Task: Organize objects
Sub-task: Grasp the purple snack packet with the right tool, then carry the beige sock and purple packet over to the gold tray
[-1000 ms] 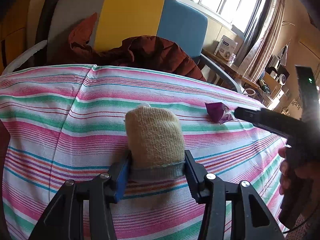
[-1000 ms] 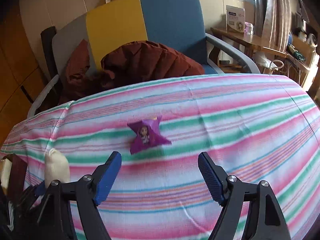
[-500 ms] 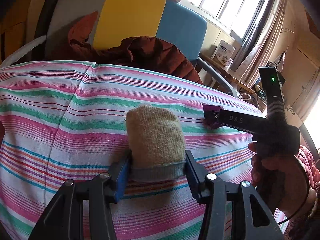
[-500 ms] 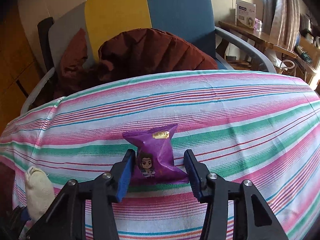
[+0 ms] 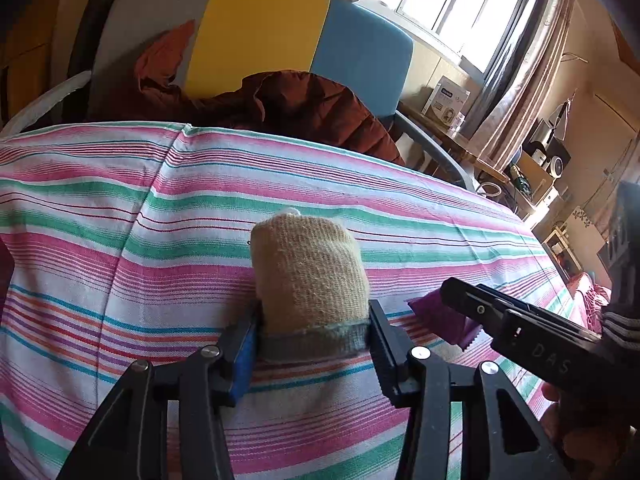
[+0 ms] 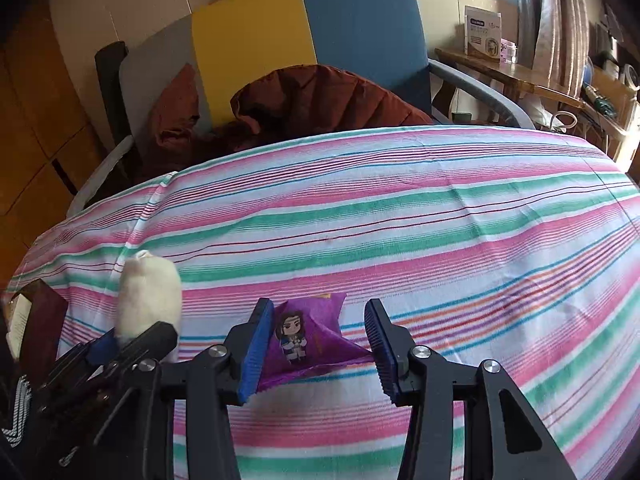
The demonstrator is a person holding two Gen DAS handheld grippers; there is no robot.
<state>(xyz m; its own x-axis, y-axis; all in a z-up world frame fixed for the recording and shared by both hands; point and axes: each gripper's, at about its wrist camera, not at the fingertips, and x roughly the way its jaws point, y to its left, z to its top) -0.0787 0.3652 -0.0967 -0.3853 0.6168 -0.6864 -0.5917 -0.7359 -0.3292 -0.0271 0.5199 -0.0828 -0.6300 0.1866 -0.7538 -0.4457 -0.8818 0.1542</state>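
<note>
A rolled beige sock with a grey cuff stands upright between the jaws of my left gripper, whose pads press on the cuff. A purple snack packet with a cartoon figure sits between the jaws of my right gripper. These jaws are closing, and both pads touch the crumpled packet. In the left wrist view the right gripper and the packet lie just right of the sock. From the right wrist, the sock and left gripper appear at lower left.
A striped pink, green and white cloth covers the table. Behind it stands a grey, yellow and blue chair with a dark red jacket. A dark red book-like thing stands at the table's left edge.
The right gripper's jaws closed around the purple packet, then came back across the cloth with it to beside the left gripper. The left gripper and sock stayed put.
</note>
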